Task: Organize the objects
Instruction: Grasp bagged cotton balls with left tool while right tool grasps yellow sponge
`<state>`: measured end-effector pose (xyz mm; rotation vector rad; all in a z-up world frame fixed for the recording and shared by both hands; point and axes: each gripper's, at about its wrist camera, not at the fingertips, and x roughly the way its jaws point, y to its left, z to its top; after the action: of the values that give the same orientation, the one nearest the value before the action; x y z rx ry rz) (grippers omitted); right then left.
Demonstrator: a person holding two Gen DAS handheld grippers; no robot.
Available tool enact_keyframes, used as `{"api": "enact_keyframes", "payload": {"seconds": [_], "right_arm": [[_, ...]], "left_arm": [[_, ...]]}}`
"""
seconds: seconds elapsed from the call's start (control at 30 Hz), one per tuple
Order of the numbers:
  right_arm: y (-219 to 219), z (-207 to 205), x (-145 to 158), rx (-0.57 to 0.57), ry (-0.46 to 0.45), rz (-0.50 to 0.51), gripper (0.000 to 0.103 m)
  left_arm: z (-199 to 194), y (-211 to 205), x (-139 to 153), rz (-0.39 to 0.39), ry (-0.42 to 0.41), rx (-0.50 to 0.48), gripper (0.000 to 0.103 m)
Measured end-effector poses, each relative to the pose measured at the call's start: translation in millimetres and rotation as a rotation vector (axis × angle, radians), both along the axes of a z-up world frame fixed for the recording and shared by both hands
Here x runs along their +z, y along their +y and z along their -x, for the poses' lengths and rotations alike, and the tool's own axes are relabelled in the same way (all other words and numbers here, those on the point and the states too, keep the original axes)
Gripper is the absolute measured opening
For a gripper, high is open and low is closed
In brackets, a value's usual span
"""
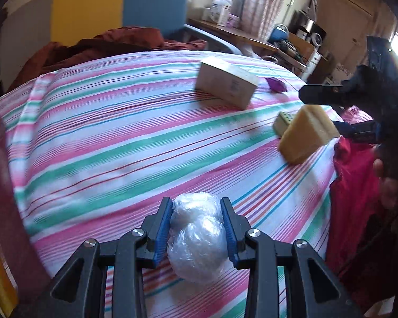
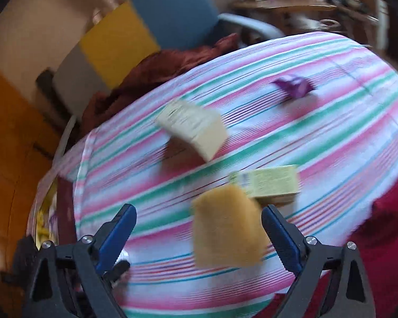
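Note:
My left gripper [image 1: 196, 228] is shut on a clear plastic-wrapped white bundle [image 1: 196, 238] just above the striped cloth [image 1: 106, 137]. My right gripper [image 2: 199, 228] is open; a yellow sponge block [image 2: 226, 228] sits between its fingers, close to the right one, without a firm grip that I can see. In the left wrist view the sponge [image 1: 306, 132] is at the right, by the right gripper [image 1: 339, 111]. A cream box [image 1: 225, 83] [image 2: 193, 127], a green-labelled box [image 2: 270, 185] [image 1: 282, 122] and a purple packet [image 2: 294, 86] [image 1: 276, 84] lie on the cloth.
Dark red fabric [image 1: 106, 42] is bunched at the far edge, before a blue and yellow chair [image 1: 135, 2]. Bright red cloth [image 1: 358, 198] hangs at the right edge. A cluttered wooden desk [image 1: 238, 31] stands behind.

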<state>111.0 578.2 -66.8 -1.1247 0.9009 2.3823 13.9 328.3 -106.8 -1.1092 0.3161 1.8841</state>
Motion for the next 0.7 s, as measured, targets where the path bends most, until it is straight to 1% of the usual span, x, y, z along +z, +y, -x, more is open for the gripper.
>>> {"api": "enact_keyframes", "payload": {"seconds": [0.07,0.13,0.23,0.3,0.4,0.5,0.57,0.67,0.7], "right_arm": [[-10,3,5,0.049,0.027,-0.023,0.097],[-13,4,5,0.062,0.032,-0.03,0.097],[-13,5,2,0.05,-0.001,-0.058,0.097],[-14,8,-1,0.039,-0.042,-0.1,0.097],[-15,12,-3,0.041,-0.089,-0.161,0.096],[-18,16,-9,0.037,-0.171,-0.233,0.083],[-18,16,-10,0.027,-0.197,-0.275,0.063],[-16,14,-8,0.012,-0.211,-0.304,0.05],[-16,14,-9,0.011,-0.215,-0.311,0.05]], "left_arm": [[3,-7,-1,0.0,-0.005,0.018,0.036],[5,-9,-2,-0.007,-0.009,0.036,0.036],[2,-6,-3,-0.003,0.017,0.034,0.036],[-1,-8,-3,0.0,0.033,0.034,0.036],[-2,-11,-3,-0.006,0.035,0.043,0.036],[-3,-12,-2,-0.003,0.046,0.043,0.036],[-5,-13,-3,0.003,0.061,0.039,0.036],[-10,-11,-5,0.025,0.105,0.033,0.036],[-12,-11,-5,0.032,0.119,0.031,0.036]]}}
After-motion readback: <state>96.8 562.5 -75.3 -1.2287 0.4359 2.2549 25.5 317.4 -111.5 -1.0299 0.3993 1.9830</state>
